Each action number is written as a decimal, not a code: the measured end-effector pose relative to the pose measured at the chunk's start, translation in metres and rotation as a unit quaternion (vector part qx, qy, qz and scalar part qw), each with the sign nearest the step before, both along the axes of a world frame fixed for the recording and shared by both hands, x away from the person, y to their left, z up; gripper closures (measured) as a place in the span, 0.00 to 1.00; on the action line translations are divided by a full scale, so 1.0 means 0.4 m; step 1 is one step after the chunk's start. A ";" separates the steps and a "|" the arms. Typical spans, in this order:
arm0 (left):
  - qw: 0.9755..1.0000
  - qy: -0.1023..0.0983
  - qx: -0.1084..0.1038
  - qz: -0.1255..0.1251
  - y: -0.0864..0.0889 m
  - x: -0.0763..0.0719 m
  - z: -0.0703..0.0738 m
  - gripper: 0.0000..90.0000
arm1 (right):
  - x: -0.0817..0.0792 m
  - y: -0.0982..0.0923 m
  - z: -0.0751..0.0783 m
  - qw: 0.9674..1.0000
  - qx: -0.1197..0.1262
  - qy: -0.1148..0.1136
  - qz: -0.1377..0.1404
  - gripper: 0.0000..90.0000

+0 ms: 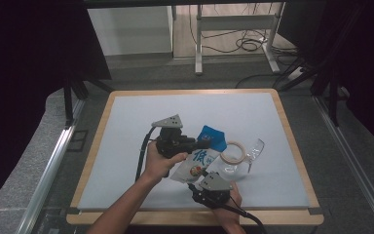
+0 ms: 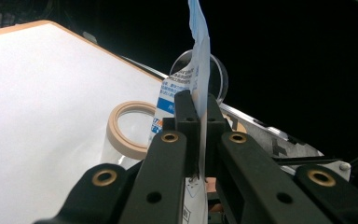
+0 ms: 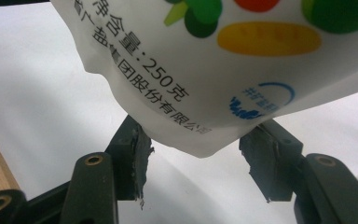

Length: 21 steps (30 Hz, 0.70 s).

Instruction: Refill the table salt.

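Two grippers: both at one pouch, lifted over the desk.
Left gripper: jaws clamped on pouch's top edge.
Right gripper: jaws half-wide, straddling the bottom corner (pads not pressing).
Done: pouch raised.
Left: lower grip, likely emptying into the clear jar beside the tape ring.

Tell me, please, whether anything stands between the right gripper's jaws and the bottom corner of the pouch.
Nothing visible does. The pouch hangs with its lower corner just above the gap of the right gripper, whose jaws stand apart and bare. The left gripper clamps the pouch's upper edge.
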<state>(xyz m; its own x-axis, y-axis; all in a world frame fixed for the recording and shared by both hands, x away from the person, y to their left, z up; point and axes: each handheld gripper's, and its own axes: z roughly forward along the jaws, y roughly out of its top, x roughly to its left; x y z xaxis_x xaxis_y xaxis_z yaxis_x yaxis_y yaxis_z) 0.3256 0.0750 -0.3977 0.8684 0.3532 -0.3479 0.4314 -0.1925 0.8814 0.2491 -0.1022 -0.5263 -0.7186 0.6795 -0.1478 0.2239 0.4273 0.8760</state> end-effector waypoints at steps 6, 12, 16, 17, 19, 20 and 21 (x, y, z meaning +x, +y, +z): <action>1.000 0.003 0.006 0.001 -0.019 0.007 -0.002 1.00 | 0.003 -0.004 -0.003 1.000 0.013 0.010 0.002 0.49; 1.000 0.005 0.012 0.003 -0.034 0.014 -0.002 1.00 | 0.009 -0.010 -0.007 0.999 0.027 0.020 0.001 0.49; 1.000 0.006 0.013 0.005 -0.040 0.018 -0.003 1.00 | 0.012 -0.013 -0.009 0.999 0.031 0.022 -0.003 0.49; 1.000 0.006 0.013 0.005 -0.040 0.018 -0.003 1.00 | 0.012 -0.013 -0.009 0.999 0.031 0.022 -0.003 0.49; 1.000 0.005 0.015 0.007 -0.045 0.019 -0.004 1.00 | 0.012 -0.013 -0.009 0.999 0.032 0.022 -0.003 0.49; 1.000 0.005 0.018 0.008 -0.047 0.019 -0.004 1.00 | 0.011 -0.013 -0.008 0.999 0.032 0.023 -0.004 0.49; 1.000 0.004 0.019 0.009 -0.048 0.020 -0.004 1.00 | 0.011 -0.012 -0.009 0.999 0.033 0.023 -0.003 0.49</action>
